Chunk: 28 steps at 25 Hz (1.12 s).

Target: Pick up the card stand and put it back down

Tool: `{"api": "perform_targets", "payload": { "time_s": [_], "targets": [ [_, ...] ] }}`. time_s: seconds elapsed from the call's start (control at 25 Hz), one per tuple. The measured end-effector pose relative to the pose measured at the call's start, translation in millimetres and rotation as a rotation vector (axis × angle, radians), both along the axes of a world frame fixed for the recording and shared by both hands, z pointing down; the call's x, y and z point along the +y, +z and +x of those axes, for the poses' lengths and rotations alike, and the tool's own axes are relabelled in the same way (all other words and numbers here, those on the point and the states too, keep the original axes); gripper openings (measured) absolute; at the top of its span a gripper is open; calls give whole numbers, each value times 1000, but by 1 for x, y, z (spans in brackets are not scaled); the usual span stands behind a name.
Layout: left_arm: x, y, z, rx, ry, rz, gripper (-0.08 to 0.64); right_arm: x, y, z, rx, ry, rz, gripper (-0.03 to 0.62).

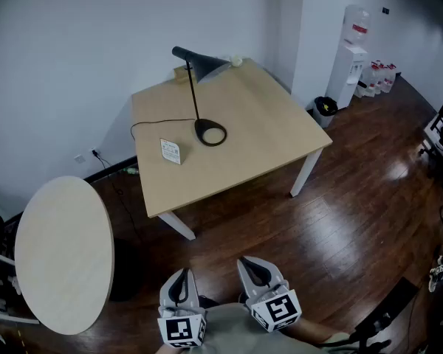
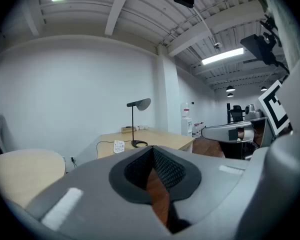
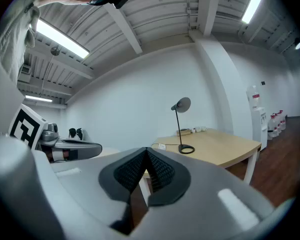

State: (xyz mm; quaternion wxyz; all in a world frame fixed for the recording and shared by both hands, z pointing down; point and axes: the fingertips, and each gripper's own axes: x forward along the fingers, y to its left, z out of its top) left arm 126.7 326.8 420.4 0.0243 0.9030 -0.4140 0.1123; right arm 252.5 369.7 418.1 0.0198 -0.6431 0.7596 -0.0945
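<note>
Both grey grippers, left gripper (image 1: 180,275) and right gripper (image 1: 252,265), sit low in the head view; the small white upright card stand (image 1: 170,151) stands well ahead of them on the pale wooden table (image 1: 266,124). Left gripper view: jaws clenched, empty. Right gripper view: likewise closed on nothing. Probably light, stiff, tippy: pinch its top edge.

Left tongs (image 1: 180,275), right tongs (image 1: 249,264): closed, empty, side by side.
</note>
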Motion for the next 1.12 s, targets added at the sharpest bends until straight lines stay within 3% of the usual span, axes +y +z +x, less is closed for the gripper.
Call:
{"api": "perform_targets", "payload": {
  "time_s": [0.28, 0.56, 0.72, 0.84, 1.12],
  "targets": [
    [-22, 6, 17, -5, 16, -30, 8, -20, 6, 9, 11, -13, -19, 0],
    [-93, 16, 25, 42, 86, -35, 8, -78, 13, 18, 39, 83, -53, 0],
    [-153, 11, 17, 54, 124, -56, 8, -133, 4, 4, 55, 117, -58, 0],
    [-195, 4, 7, 81, 156, -30, 8, -172, -6, -11, 62, 142, -52, 0],
    [-277, 2, -34, 112, 141, -51, 8, -250, -8, -40, 66, 188, -75, 0]
  ]
}}
